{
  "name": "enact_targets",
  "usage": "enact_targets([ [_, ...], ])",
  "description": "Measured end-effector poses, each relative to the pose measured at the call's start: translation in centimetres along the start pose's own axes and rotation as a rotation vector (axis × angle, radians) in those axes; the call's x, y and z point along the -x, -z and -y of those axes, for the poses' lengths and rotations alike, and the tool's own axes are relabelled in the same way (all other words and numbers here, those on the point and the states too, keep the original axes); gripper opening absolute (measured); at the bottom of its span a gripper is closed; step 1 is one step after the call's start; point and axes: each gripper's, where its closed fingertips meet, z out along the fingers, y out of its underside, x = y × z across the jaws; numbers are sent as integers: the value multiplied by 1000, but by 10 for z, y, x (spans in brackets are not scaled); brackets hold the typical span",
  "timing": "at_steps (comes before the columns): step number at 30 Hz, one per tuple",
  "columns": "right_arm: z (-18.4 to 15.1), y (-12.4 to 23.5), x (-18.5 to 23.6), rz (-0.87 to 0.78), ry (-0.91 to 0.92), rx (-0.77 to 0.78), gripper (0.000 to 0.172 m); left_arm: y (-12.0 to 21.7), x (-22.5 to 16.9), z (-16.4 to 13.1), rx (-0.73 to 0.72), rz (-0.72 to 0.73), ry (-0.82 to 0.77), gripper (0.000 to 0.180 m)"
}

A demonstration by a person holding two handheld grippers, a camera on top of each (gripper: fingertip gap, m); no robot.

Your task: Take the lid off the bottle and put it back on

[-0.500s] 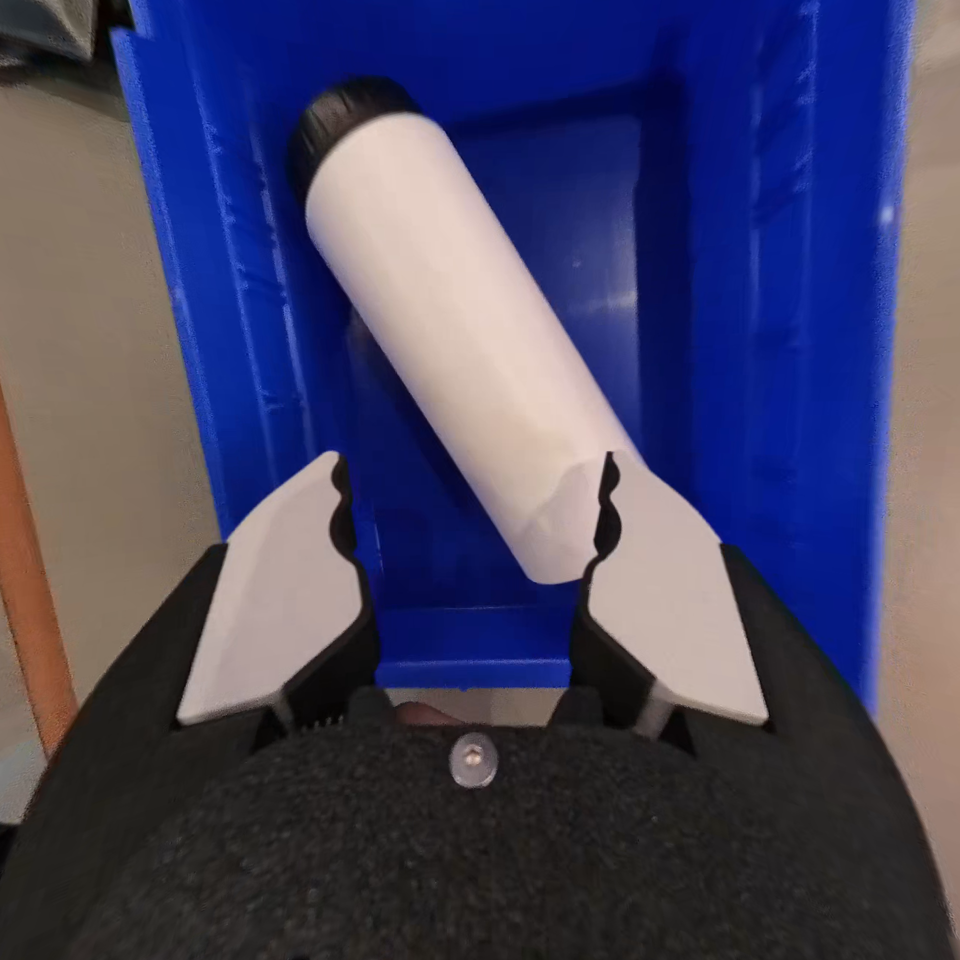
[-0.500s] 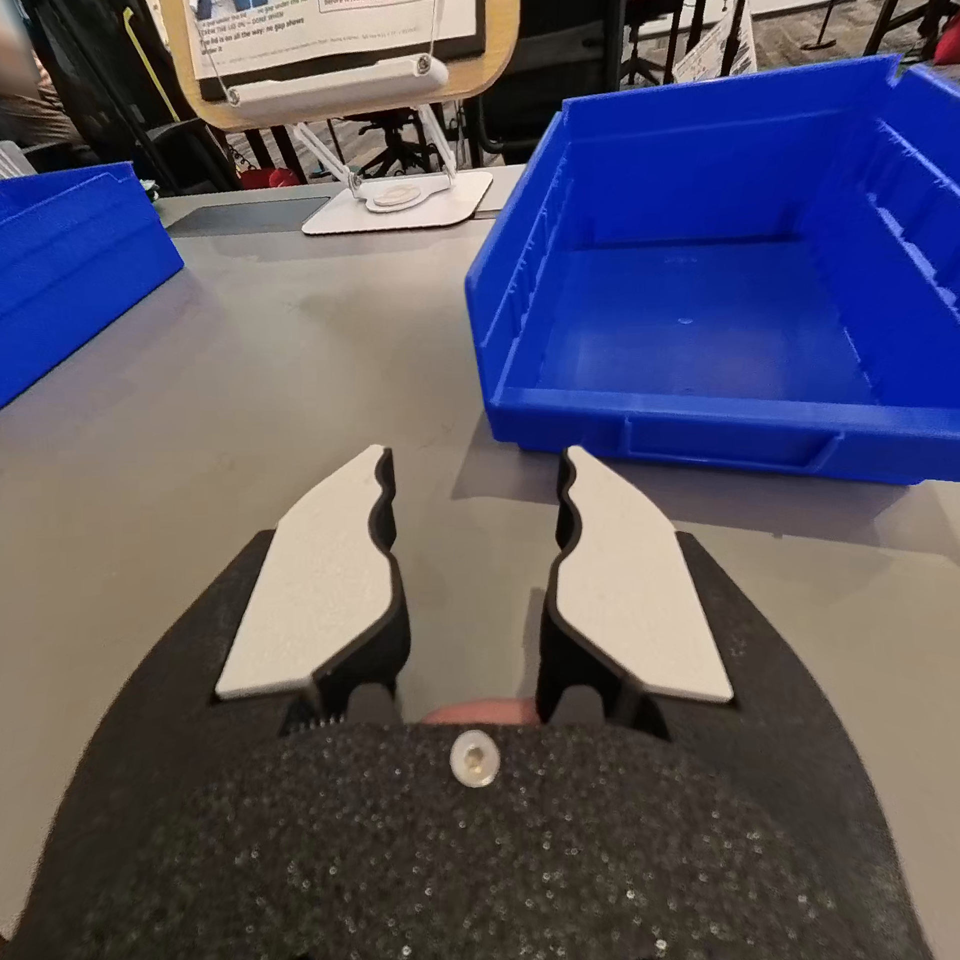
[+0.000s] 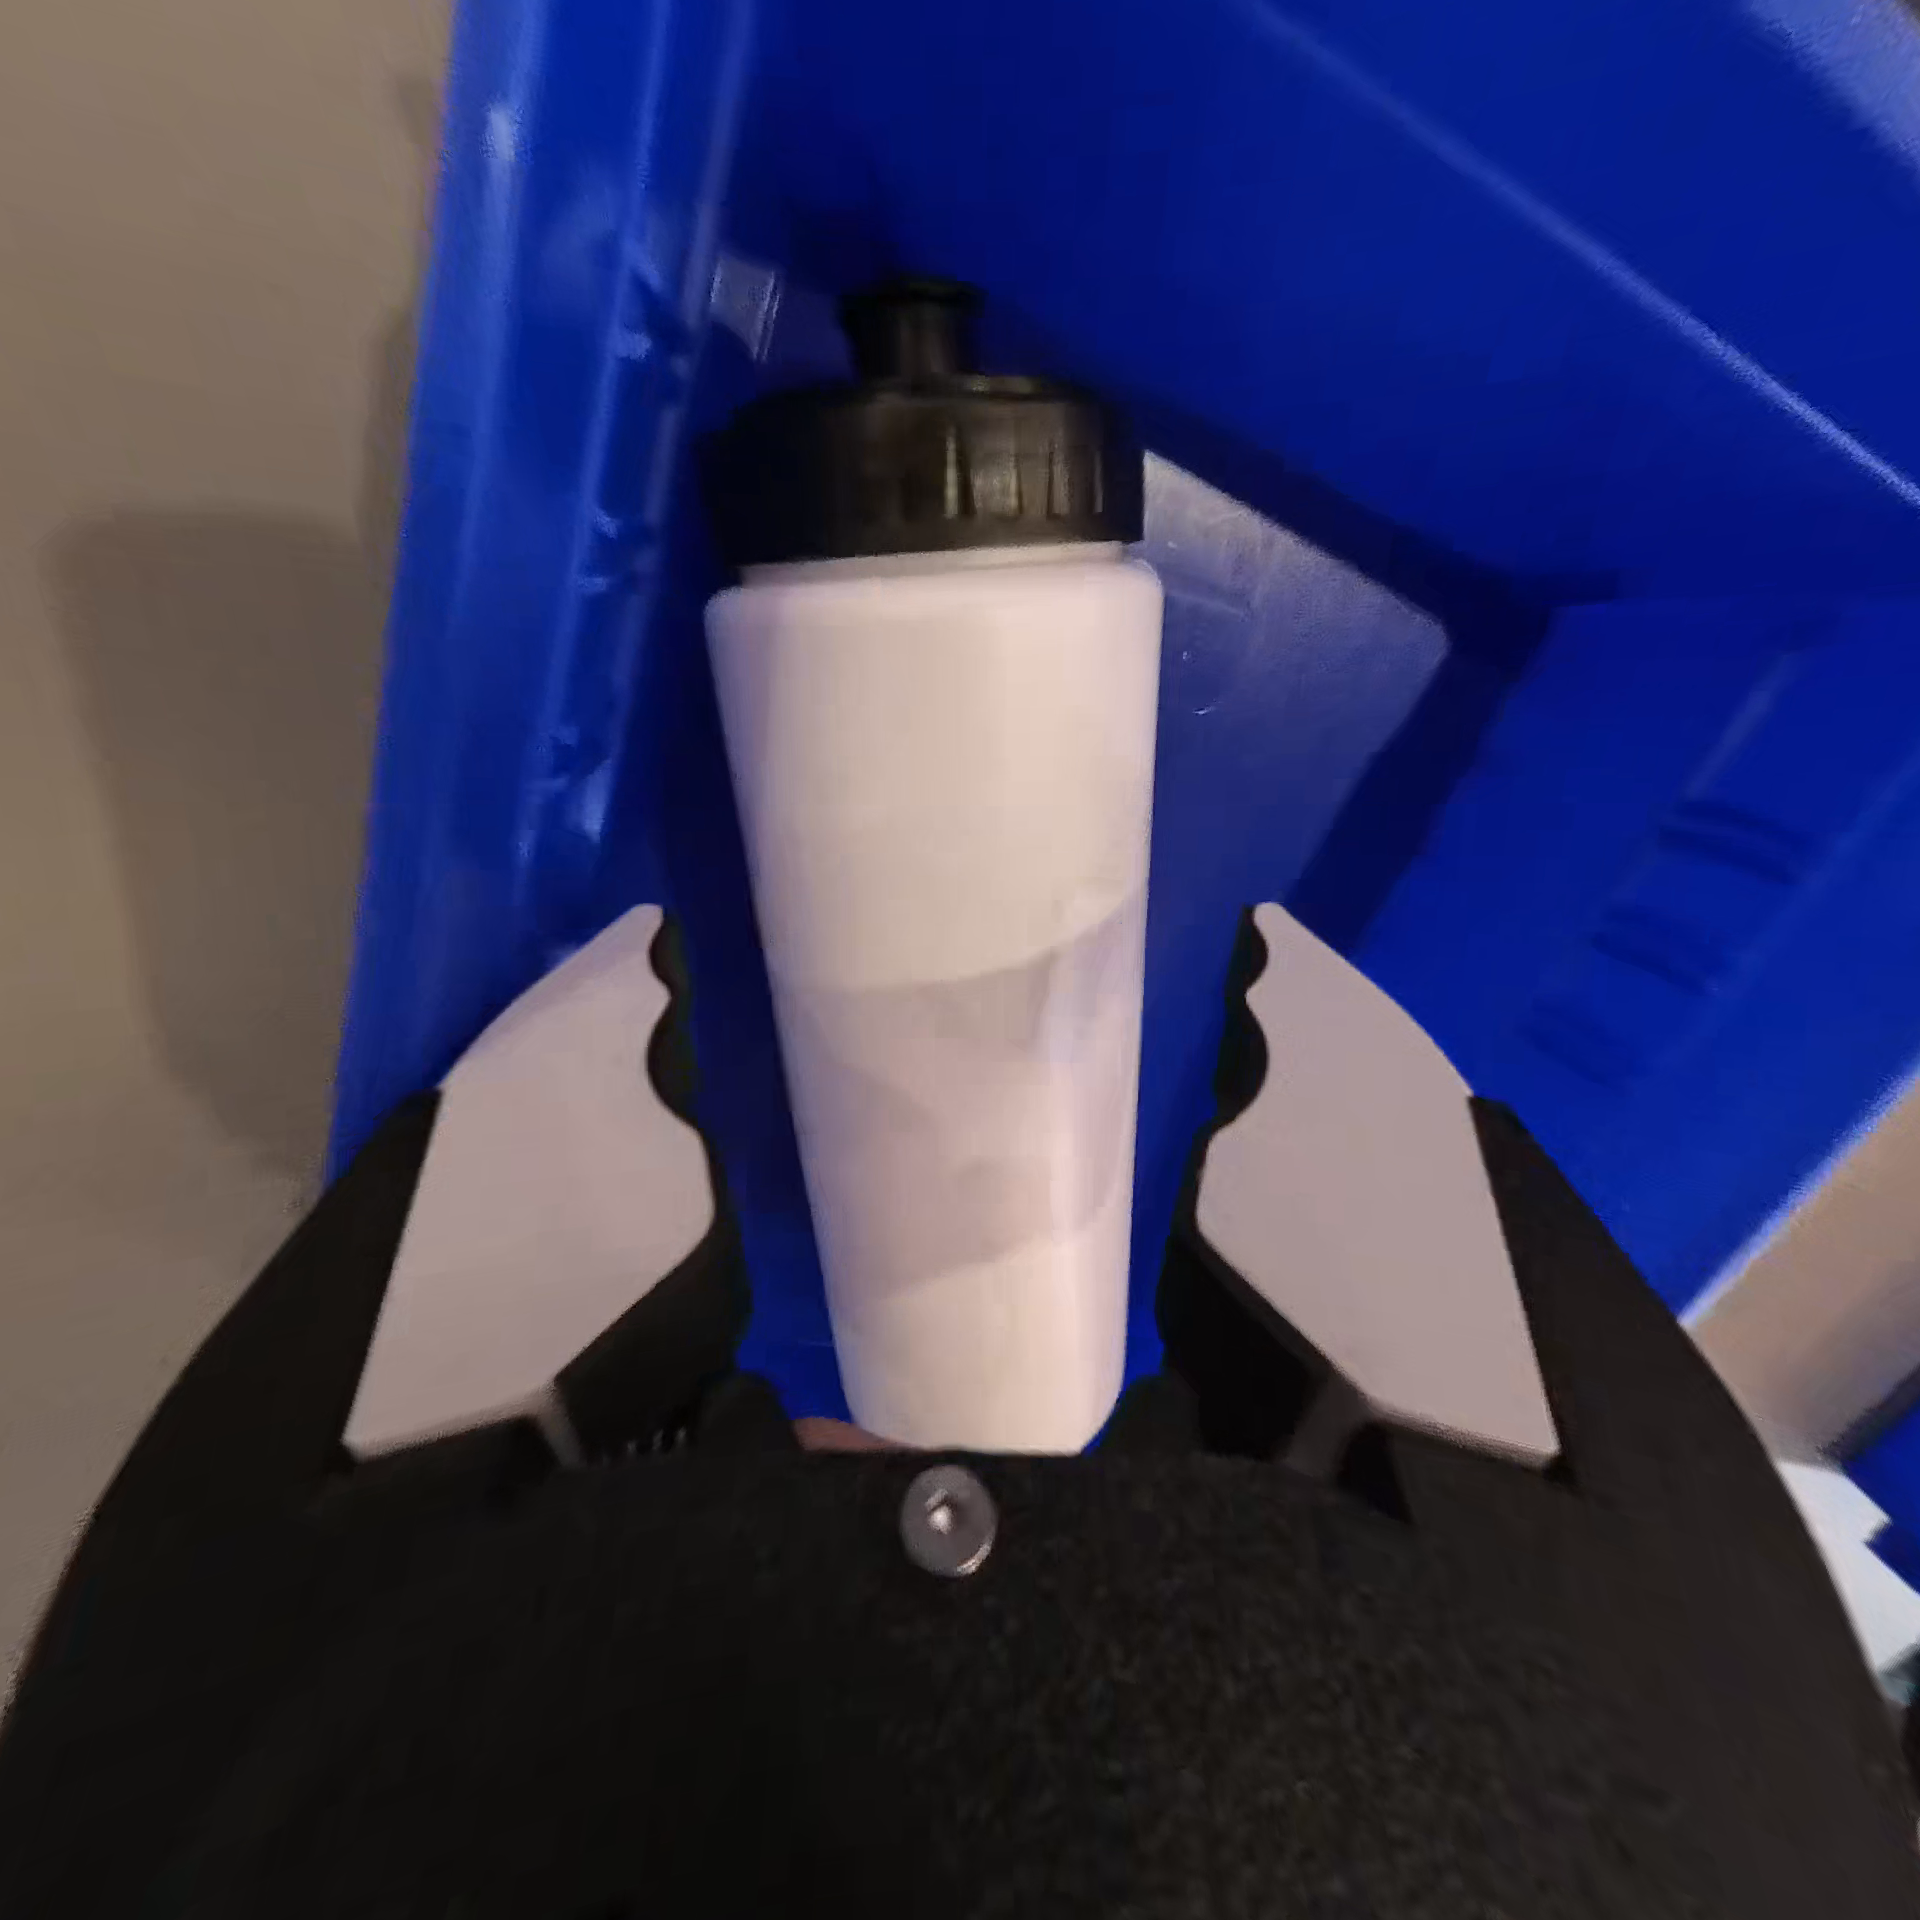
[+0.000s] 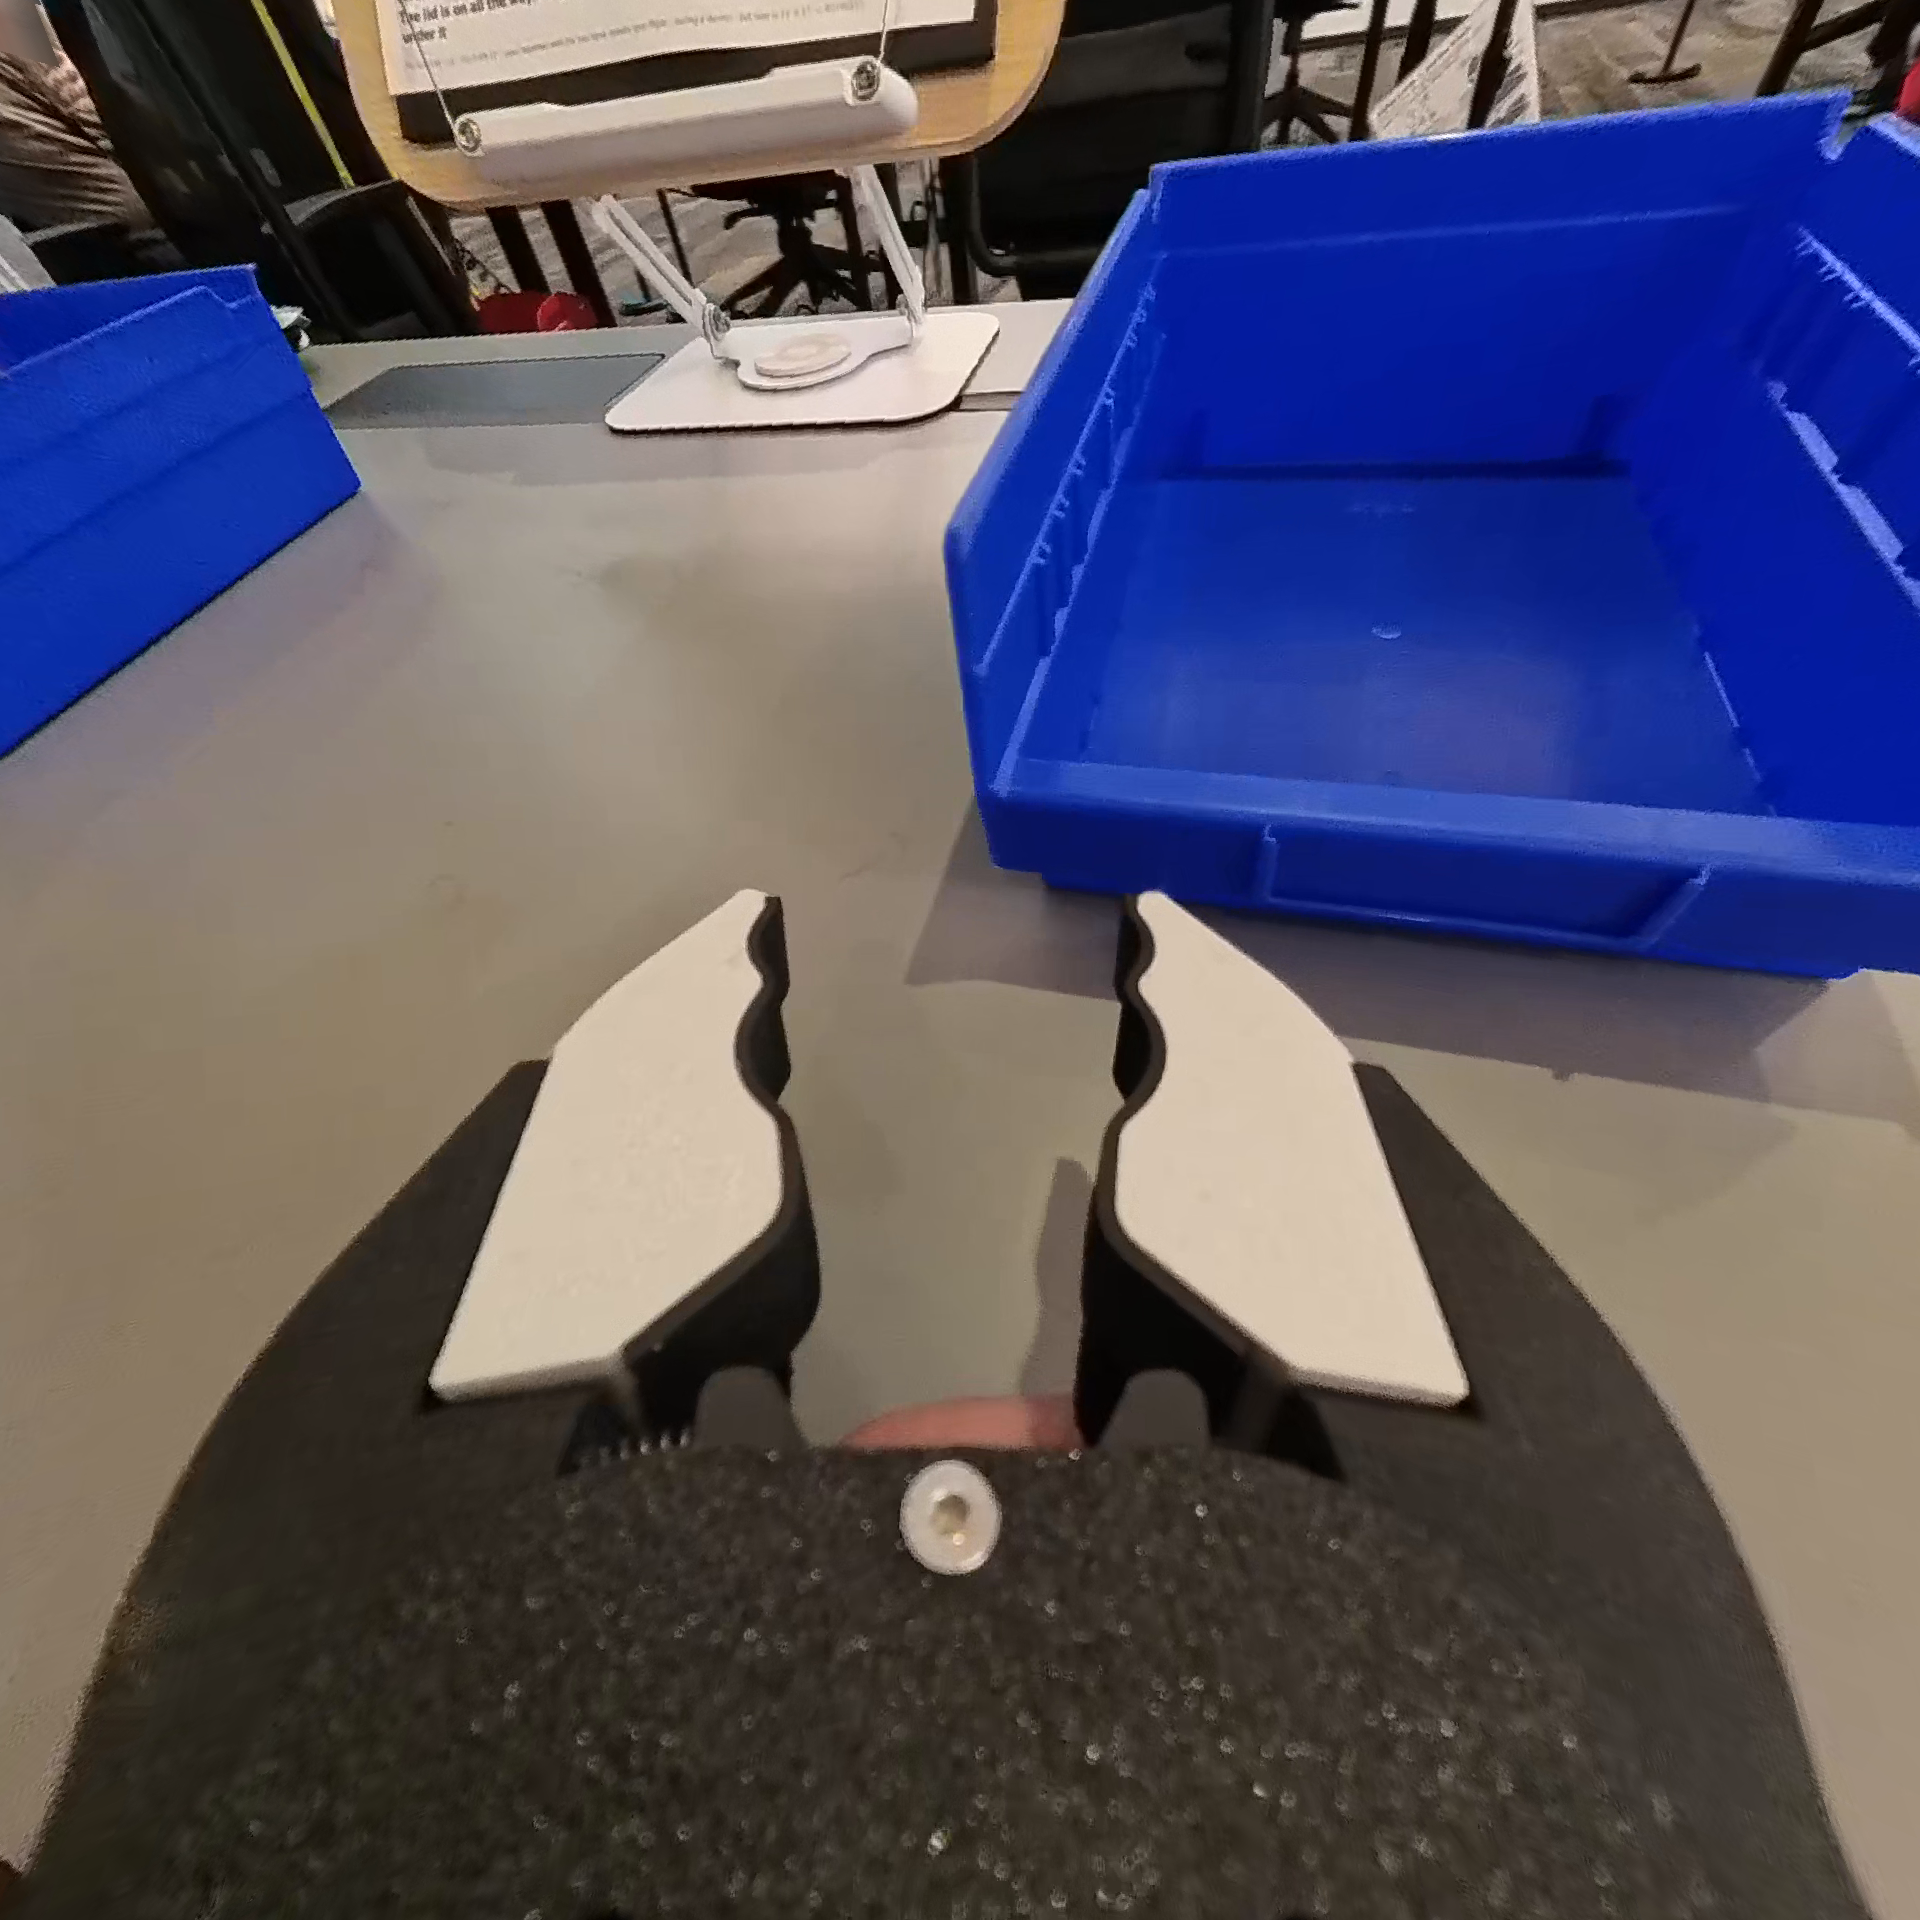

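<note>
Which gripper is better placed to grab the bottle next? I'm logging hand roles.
Left. The left gripper is open astride the white bottle in the blue bin, pads not yet touching. The right gripper is open over bare table.

Right gripper [image 4: 951, 935]: jaws apart, bare, above the grey counter [image 4: 520, 727]
Blue bin [image 4: 1351, 873]: ahead right
Second bin [image 4: 156, 468]: far left

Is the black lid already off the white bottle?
No, the black lid sits on top of the white bottle in the blue bin.
</note>
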Motion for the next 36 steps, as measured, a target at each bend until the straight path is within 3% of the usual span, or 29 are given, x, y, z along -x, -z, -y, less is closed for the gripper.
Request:
enact_targets([
  [8, -2, 0, 0, 13, -12, 12, 60, -24, -6, 13, 45, 135, -100, 101],
  [13, -2, -1, -1, 9, -18, 14, 59, -46, -5, 4, 128, 167, -126, 100],
  [19, -2, -1, -3, 16, -43, 11, 59, -41, -8, 0, 179, 182, -284, 102],
  [23, -2, 0, -2, 20, -43, 10, 58, -13, -18, 12, 103, 103, -339, 101],
  [29, -3, -2, 10, 35, -12, 15, 58, 67, -59, 36, -215, -85, -510, 99],
  [33, -3, -3, 16, 35, 18, 18, 58, 134, -97, 30, -453, -220, -610, 99],
  [36, -3, -3, 17, 28, 27, 17, 57, 176, -136, 7, -601, -313, -713, 99],
])
